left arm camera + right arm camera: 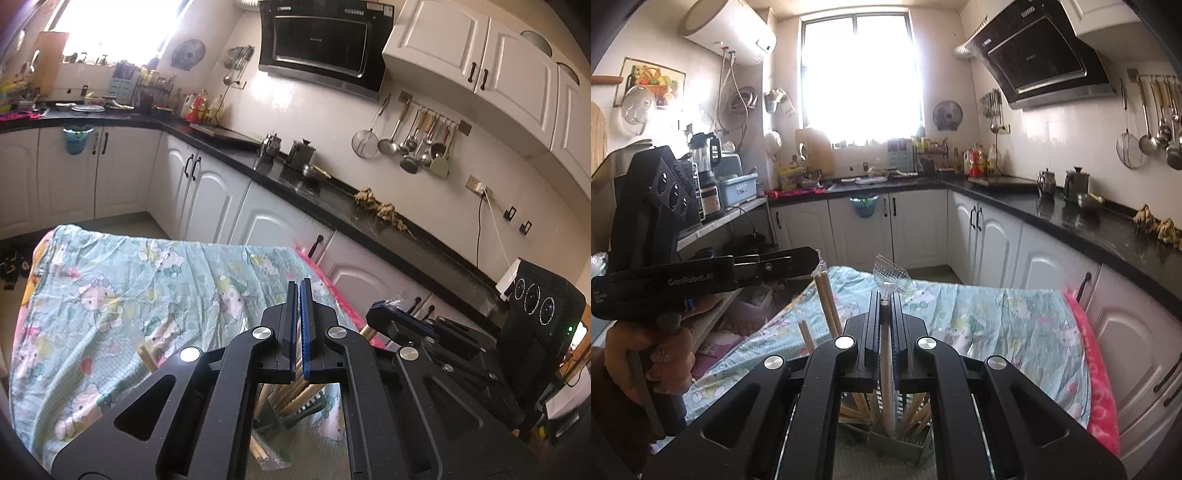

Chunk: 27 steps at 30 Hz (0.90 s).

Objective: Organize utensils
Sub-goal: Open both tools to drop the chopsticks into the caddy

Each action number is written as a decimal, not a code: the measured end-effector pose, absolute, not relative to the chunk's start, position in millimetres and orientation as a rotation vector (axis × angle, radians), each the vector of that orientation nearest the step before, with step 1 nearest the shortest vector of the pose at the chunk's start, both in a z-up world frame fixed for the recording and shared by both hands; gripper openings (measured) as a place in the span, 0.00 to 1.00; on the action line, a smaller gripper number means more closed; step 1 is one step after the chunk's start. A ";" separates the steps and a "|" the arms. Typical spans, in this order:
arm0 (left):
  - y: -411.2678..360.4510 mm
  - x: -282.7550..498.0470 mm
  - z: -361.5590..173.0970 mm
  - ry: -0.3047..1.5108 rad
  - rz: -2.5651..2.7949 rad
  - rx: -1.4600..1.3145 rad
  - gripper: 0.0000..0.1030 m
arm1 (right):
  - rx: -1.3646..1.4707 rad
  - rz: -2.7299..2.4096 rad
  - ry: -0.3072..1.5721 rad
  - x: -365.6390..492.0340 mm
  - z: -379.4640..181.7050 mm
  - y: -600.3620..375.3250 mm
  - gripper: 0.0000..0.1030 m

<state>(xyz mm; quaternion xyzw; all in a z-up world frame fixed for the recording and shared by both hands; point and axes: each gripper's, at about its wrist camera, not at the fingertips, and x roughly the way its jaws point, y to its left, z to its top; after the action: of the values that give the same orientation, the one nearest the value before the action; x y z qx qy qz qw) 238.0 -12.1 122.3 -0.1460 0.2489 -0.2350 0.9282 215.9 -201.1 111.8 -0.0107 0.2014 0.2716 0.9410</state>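
The right gripper (885,295) is clamped on a single wrapped chopstick (885,350) above the holder (901,439), near the counter's close edge. The plastic wrap (888,275) could snag on chopsticks already standing there and tip the holder. The left gripper (299,291) is closed, empty. A cartoon-print cloth (110,295) covers the counter; beyond it are white cabinets (916,225) and a bright window (860,70).

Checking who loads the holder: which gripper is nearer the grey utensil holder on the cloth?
Right. The right gripper, shut on a wooden stick, sits directly above the grey utensil holder. The left gripper hangs off to the side, shut on wrapped chopsticks.
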 end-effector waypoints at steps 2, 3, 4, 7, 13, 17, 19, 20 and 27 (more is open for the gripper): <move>-12.8 239.5 117.0 0.526 -0.478 -0.293 0.00 | -0.018 0.548 0.427 217.8 106.5 -200.0 0.05; -12.2 239.9 115.0 0.531 -0.473 -0.289 0.00 | -0.018 0.546 0.433 218.4 104.2 -200.0 0.06; -11.5 239.5 113.6 0.532 -0.470 -0.287 0.00 | -0.017 0.539 0.445 219.8 100.7 -199.7 0.06; -7.7 238.3 110.8 0.537 -0.454 -0.284 0.21 | 0.006 0.526 0.461 221.0 95.0 -202.5 0.29; 3.5 232.4 111.8 0.540 -0.413 -0.281 0.50 | 0.032 0.518 0.462 215.8 94.2 -207.6 0.45; 12.2 224.4 116.4 0.528 -0.388 -0.287 0.71 | 0.037 0.509 0.449 209.8 97.8 -211.0 0.56; 15.2 220.4 119.7 0.519 -0.378 -0.283 0.79 | 0.039 0.507 0.443 206.7 99.9 -212.8 0.60; 17.0 217.5 121.5 0.513 -0.369 -0.278 0.83 | 0.039 0.506 0.438 204.7 100.9 -213.6 0.62; 26.7 198.6 130.3 0.486 -0.345 -0.271 0.89 | 0.011 0.506 0.413 186.3 105.9 -214.8 0.72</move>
<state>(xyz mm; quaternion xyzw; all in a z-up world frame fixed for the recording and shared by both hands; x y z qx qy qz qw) 198.6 26.7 130.3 -0.1329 0.2389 -0.1692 0.9469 186.3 -214.8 105.9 0.0052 0.2027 0.2486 0.9472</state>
